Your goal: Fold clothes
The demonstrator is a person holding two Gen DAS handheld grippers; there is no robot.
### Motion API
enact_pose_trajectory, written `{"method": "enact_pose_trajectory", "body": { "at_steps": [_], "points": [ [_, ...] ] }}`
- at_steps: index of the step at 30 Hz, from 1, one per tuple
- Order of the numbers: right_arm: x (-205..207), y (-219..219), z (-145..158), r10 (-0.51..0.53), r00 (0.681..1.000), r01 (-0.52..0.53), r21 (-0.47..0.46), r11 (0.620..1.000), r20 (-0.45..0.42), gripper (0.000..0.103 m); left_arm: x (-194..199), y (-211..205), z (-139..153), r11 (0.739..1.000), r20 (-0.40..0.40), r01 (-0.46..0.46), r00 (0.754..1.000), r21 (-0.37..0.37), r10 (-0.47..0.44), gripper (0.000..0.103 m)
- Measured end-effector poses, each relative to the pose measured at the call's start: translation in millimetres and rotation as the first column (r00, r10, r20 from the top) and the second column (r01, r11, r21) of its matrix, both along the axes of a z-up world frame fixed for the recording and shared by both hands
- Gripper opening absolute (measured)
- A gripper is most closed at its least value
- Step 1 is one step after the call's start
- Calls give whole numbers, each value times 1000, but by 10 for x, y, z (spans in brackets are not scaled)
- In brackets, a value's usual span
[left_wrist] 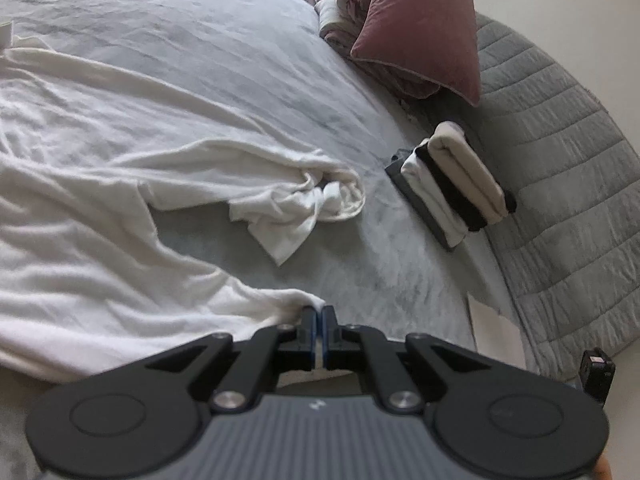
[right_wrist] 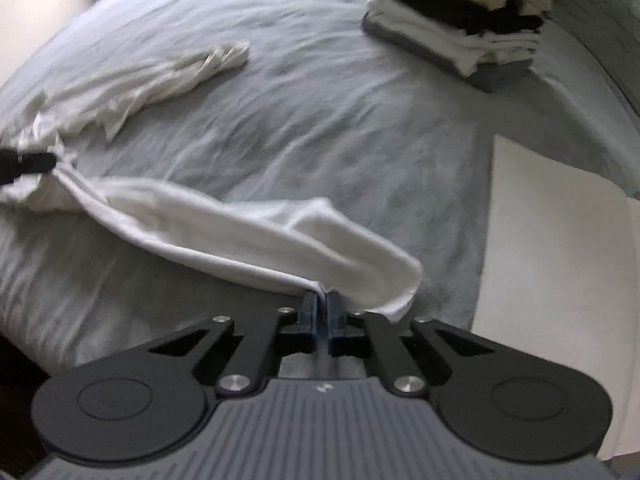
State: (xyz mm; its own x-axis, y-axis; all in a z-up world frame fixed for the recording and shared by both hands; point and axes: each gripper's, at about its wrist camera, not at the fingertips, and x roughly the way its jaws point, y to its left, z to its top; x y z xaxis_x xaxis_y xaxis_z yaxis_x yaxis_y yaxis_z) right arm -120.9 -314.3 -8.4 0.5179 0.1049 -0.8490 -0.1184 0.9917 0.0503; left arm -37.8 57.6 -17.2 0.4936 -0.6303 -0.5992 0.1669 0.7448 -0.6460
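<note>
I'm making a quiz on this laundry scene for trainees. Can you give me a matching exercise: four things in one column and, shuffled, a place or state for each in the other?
Things:
1. white garment
2. stack of folded clothes
3. dusty-pink cushion
4. left gripper

Places or states:
A. leaning at the far end of the bed, above the stack
B. spread out and rumpled on the pale sheet
C. shut on an edge of white cloth
D. tidy pile of cream, black and white layers by the grey quilted edge

Pairs: 1-B, 2-D, 3-A, 4-C
</note>
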Motion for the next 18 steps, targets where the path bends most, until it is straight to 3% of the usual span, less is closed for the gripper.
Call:
{"method": "enact_pose_trajectory", "body": {
  "at_steps": [9, 18],
  "points": [
    [351, 5, 377, -58, 987, 62, -27, 998, 149, 2, 221, 38, 58, 998, 23, -48, 999, -37, 49, 2],
    [954, 20, 165, -145, 967, 161, -63, 985, 212, 2, 550, -102, 36, 995, 46, -87, 995, 41, 85, 2]
  ]
}}
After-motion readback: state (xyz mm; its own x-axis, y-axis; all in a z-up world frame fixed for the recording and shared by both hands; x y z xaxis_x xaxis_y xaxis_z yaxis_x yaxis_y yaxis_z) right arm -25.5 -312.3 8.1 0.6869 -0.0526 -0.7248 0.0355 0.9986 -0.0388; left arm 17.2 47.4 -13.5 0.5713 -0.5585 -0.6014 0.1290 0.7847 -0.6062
